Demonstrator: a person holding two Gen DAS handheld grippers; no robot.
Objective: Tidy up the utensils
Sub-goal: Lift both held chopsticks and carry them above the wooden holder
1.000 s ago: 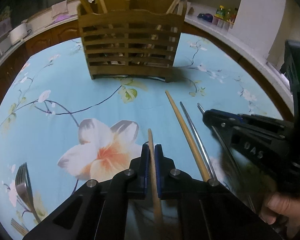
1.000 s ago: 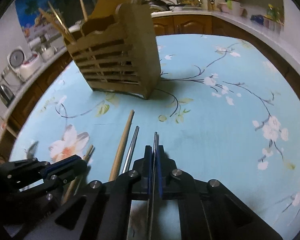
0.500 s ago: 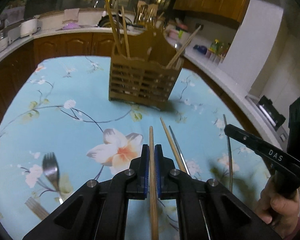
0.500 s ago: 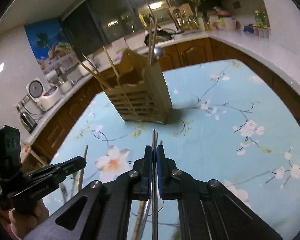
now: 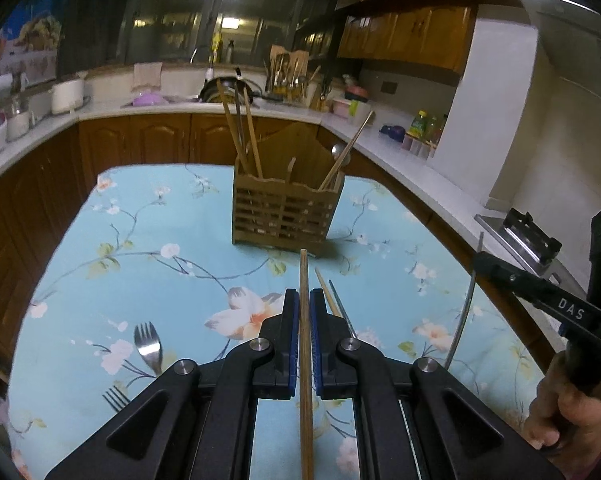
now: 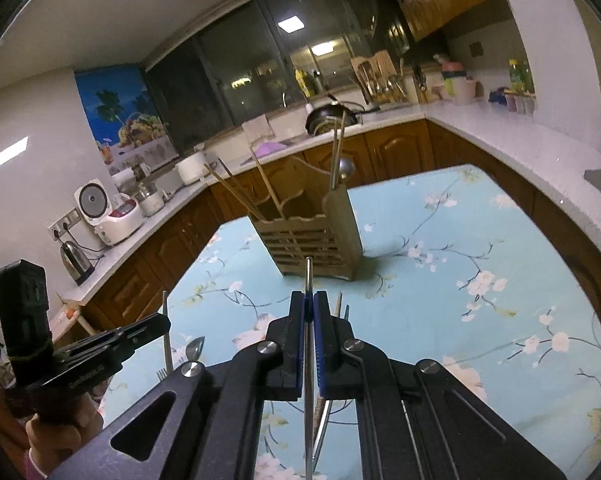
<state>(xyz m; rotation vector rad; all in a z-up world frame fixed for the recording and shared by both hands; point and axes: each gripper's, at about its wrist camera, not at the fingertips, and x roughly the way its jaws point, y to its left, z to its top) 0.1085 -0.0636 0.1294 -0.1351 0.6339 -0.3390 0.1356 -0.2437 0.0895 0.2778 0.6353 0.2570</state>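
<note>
Wooden chopstick (image 5: pixel 305 344) clamped in closed left gripper (image 5: pixel 304 316), lower centre; metal chopstick (image 6: pixel 308 344) pinched in closed right gripper (image 6: pixel 308 320). Both carried above table (image 5: pixel 140 240). Holder (image 5: pixel 286 212) at frame centre. Step judged: transport. Next: tips aligned over holder compartments, lowered, released.

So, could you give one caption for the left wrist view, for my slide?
Left gripper clamps a wooden chopstick aimed at the slatted wooden holder; forks lie on the floral tablecloth.

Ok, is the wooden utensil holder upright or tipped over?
Upright. The wooden utensil holder stands flat on the floral tablecloth, chopsticks sticking up out of it.
</note>
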